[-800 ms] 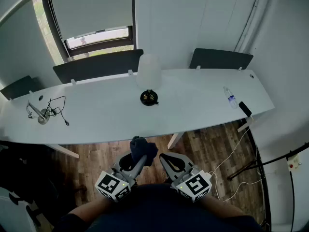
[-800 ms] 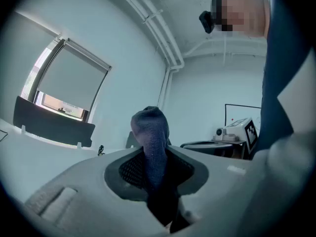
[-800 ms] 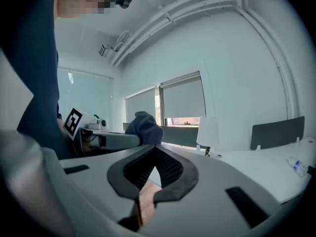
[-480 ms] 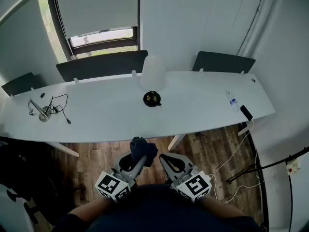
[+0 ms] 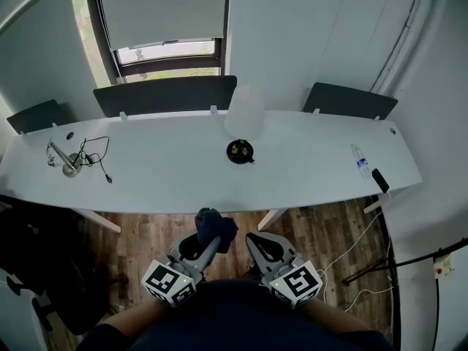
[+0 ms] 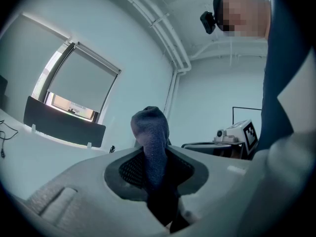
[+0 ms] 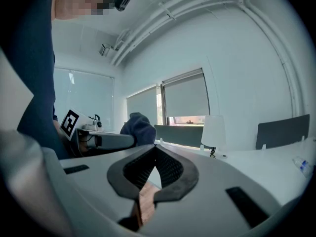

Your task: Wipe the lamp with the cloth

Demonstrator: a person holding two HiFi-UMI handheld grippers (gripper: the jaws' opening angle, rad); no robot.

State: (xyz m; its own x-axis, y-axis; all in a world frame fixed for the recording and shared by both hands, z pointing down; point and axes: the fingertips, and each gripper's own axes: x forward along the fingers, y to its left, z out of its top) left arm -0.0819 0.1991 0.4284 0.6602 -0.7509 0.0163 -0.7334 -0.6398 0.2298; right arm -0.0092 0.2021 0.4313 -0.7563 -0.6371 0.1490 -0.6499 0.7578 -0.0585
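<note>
While the lamp (image 5: 243, 115) stands untouched near the far edge of the counter (image 5: 168, 181), about midway along its length, the step in hand is judged to be the approach.

Left claw (image 5: 207, 241): clamped on the dark blue cloth (image 5: 214, 225), with a bunched wad projecting beyond the tips. Right claw (image 5: 262, 246): drawn together, nothing held. Both are held short of the near edge, above the wood floor (image 5: 146, 232), well apart from the lamp.

Notes for the step:
- The cloth is best carried over the near edge and across the bare middle of the counter. The bottle (image 5: 360, 161) near the right end and the cable (image 5: 99, 159) near the left end lie well off that line.
- Contact is best made with the projecting wad, not the claw tips, so that the pale shade (image 7: 214, 128) is not marked.
- The shade looks light over a small dark base (image 5: 240, 151), so tipping toward the far edge is judged a risk. Light pressure is advised, and the base may be steadied with the empty right claw.
</note>
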